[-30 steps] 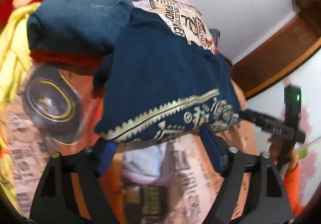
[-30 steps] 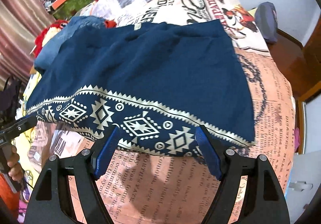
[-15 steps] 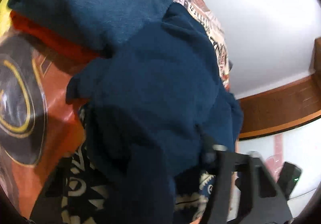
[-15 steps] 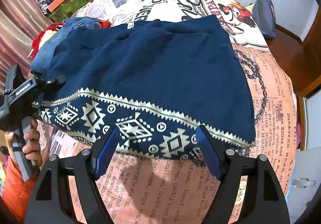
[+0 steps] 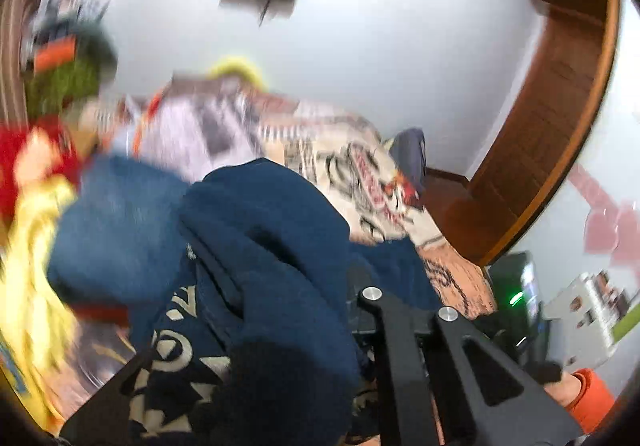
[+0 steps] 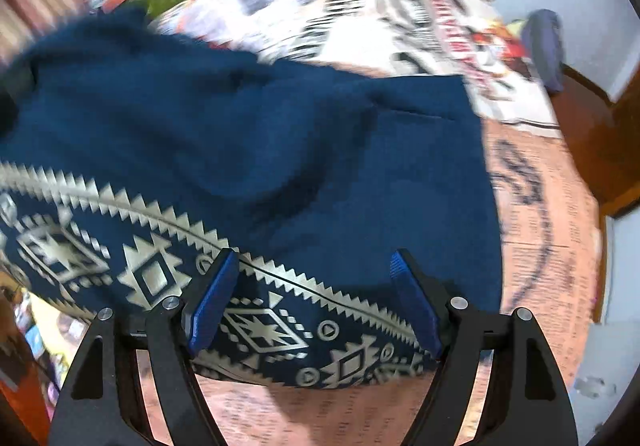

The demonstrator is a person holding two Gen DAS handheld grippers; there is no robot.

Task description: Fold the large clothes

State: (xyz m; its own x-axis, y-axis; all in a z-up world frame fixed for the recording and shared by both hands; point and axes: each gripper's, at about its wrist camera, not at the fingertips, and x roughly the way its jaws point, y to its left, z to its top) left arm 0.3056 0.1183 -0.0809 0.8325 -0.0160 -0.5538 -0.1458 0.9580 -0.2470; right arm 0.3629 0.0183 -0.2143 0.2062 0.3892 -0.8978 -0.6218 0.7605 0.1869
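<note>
A large navy garment [image 6: 280,150] with a cream geometric hem band lies on the printed bedspread [image 6: 552,230]. My right gripper [image 6: 316,286] is open, its blue pads [image 6: 214,298] over the hem band near the garment's right corner. In the left wrist view the same garment [image 5: 260,246] is bunched and lifted over my left gripper [image 5: 280,346], draping across it and hiding the fingertips; only the right black finger arm [image 5: 404,346] shows. The cloth seems held there.
A denim garment [image 5: 120,230] with red and yellow clothes [image 5: 28,246] lies at the bed's left. A dark cap [image 6: 544,46] sits at the far right edge. Wooden door frame [image 5: 560,126] stands to the right. Clutter sits at the far left corner.
My left gripper has taken the garment's left side and lifted it up and rightward, bunching the cloth over itself. My right gripper has moved forward over the hem band and stays open.
</note>
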